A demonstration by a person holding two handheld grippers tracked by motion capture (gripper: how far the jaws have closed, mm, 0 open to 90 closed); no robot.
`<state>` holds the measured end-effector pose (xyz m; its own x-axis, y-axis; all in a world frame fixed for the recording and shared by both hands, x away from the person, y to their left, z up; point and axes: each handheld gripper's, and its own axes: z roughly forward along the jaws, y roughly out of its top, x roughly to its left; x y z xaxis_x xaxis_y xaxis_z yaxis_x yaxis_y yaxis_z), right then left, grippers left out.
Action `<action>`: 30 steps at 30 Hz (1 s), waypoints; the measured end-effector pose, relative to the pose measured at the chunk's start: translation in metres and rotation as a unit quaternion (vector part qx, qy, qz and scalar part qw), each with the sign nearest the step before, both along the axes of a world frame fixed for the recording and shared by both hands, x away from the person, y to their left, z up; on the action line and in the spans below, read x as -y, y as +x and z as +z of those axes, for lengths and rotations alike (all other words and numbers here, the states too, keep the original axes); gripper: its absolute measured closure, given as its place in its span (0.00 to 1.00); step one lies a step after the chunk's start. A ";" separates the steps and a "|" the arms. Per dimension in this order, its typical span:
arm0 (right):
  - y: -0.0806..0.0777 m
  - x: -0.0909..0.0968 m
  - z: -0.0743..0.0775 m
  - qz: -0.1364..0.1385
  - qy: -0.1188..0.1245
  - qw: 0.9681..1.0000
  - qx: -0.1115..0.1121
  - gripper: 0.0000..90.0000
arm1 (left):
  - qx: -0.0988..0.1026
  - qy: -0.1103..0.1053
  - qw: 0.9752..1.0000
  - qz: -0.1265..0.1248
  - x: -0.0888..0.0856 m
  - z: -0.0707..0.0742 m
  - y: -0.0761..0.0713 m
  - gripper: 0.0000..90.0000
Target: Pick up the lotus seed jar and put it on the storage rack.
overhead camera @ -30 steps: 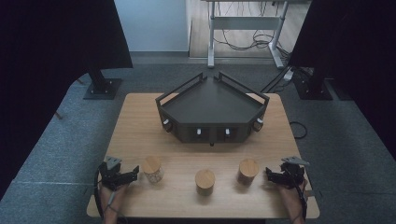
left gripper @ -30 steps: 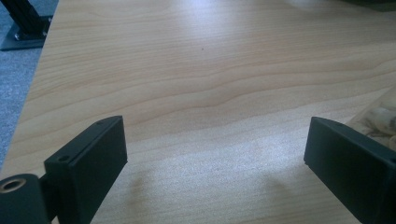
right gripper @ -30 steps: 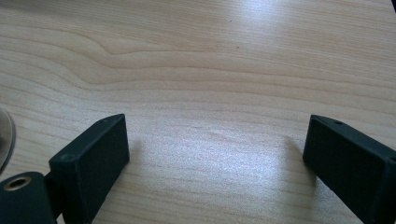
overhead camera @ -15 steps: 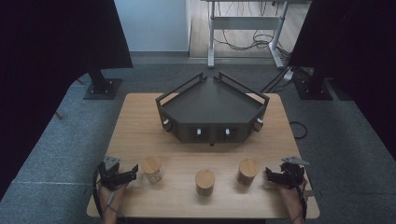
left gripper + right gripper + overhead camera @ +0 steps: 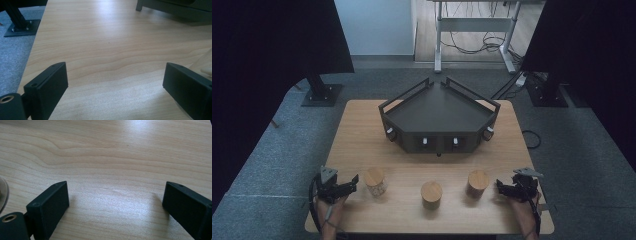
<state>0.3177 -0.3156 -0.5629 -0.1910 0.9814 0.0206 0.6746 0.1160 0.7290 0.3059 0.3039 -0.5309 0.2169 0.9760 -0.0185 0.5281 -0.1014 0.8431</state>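
Three jars; left jar (image 5: 375,182) just right of spread left gripper (image 5: 351,183), untouched; right gripper (image 5: 502,188) spread, empty.

Dim and soft in the high view, with black curtains swallowing both upper corners and short shadows beside the 3 jars (image 5: 431,194). Brighter in the gripper views: pale glare across the table (image 5: 110,50) near the top. Blurred at close range on the 2 black jaws of each gripper, slightly grainy throughout.
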 end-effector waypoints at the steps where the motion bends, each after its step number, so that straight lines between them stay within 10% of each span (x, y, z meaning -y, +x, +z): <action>1: 0.000 0.000 0.000 0.000 0.000 1.000 0.000 0.07 | 0.001 -0.001 1.000 0.000 0.000 0.000 0.000 0.07; 30: 0.000 0.000 0.000 0.000 0.000 1.000 0.000 0.07 | 0.036 -0.022 0.999 -0.005 0.001 0.013 -0.005 0.07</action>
<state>0.3177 -0.3155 -0.5629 -0.1913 0.9813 0.0205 0.6747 0.1163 0.7289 0.3005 0.3033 -0.5178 0.2290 0.9724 -0.0447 0.4653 -0.0690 0.8825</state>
